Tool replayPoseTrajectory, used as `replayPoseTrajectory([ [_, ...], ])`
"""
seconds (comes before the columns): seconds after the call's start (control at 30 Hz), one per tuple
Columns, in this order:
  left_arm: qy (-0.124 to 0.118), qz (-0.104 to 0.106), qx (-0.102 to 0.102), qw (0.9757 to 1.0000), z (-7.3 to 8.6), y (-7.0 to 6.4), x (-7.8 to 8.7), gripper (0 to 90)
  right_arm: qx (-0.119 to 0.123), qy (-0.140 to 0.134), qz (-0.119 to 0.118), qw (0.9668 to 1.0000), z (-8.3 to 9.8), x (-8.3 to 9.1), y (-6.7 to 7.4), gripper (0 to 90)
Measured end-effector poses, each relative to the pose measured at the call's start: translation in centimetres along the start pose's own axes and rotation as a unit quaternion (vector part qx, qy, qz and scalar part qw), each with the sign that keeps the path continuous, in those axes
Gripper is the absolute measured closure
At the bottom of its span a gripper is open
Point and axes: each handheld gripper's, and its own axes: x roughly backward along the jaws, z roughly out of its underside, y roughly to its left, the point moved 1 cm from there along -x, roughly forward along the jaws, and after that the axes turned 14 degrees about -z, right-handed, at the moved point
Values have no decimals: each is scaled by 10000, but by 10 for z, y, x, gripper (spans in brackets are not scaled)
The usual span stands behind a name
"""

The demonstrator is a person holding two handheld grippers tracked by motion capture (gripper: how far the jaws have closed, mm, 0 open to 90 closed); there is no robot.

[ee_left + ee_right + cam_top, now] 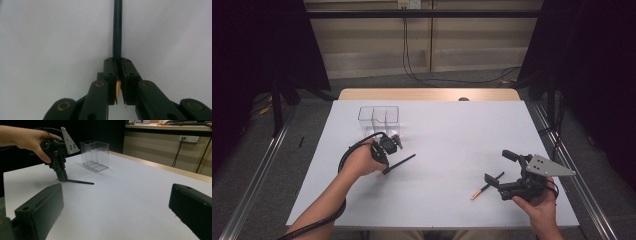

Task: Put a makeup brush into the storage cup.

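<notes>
- Left gripper (388, 167) low on the white table (447, 135), jaws clamped on a dark pencil (402, 163) near its tan end; shaft runs straight out ahead between the pads in the left gripper view (117, 30).
- From the right gripper view: same pencil (80, 181) lying flat on the surface, point end away from the gripper (62, 178), not lifted.
- Clear divided container (379, 115) standing upright just beyond the left hand (359, 161); compartments look bare, contents not certain.
- Second pencil (486, 186) lying well apart on the near right of the table, just beside the right gripper (498, 167), not touching its pads as far as can be told.
- Right gripper jaws spread wide, nothing between them; both black fingers (40, 210) frame bare tabletop.
- Step in hand, by judgement: grasp on the first pencil just made, lift pending.
- Next move likely calls for: raising the pencil clear of the table, tilting it upright, carrying it over the container rim and lowering it into one compartment.
- Risk: grip sits near one end, so the long free length could swing or pivot; a slow lift advisable.
</notes>
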Motion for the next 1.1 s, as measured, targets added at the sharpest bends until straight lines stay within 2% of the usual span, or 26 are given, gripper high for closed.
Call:
replayPoseTrajectory([
  [0.3, -12, 122, 142, 9998, 0, 3, 1, 842, -13, 10, 23, 10000, 0, 0, -1, 0],
  [0.63, -111, 258, 318, 9991, 1, 8, 15, 842, -24, 7, 4, 10000, 0, 1, -1, 0],
  [1.1, -471, 496, 118, 9976, -13, 5, 37, 842, -5, 35, -33, 10000, 0, -2, 0, 0],
])
